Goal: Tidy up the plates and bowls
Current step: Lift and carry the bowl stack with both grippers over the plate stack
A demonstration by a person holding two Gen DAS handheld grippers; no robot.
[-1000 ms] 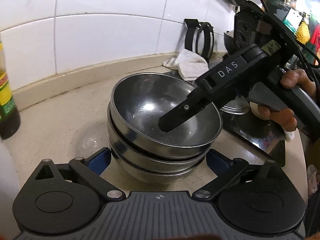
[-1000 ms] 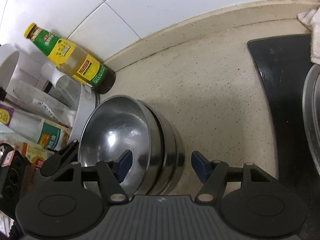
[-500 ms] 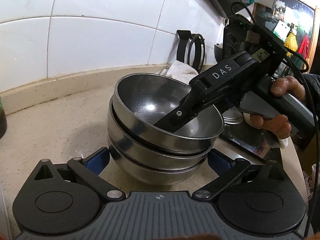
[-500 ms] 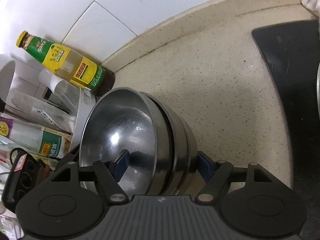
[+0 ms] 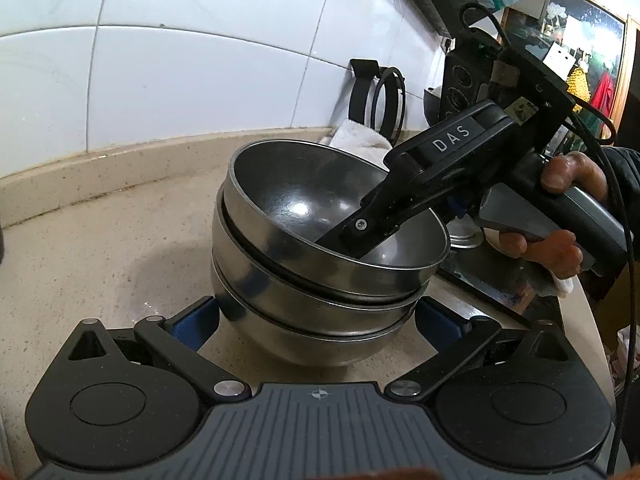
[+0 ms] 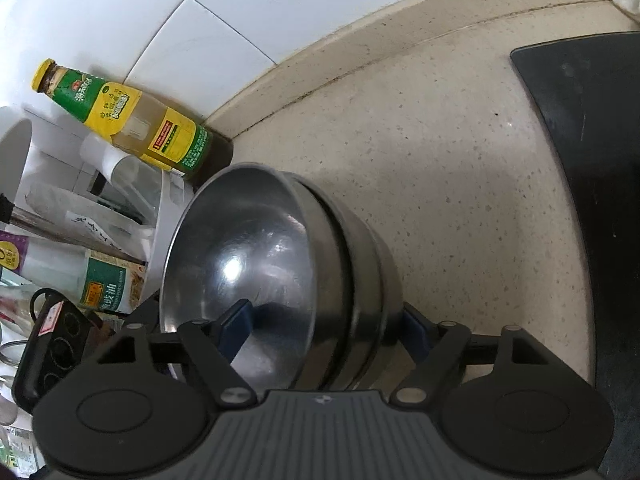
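Now my right gripper point(image 6: 324, 326) is opening, straddling the wall of the bowl stack point(image 5: 320, 256) on the counter point(image 6: 460, 184). My left gripper point(image 5: 316, 316) stands open around the stack's base.

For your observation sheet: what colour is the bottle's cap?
Yellow cap, clearest in the right wrist view.

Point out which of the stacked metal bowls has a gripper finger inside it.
The top bowl: the right gripper straddles its wall, jaws opening. The two under it are covered.
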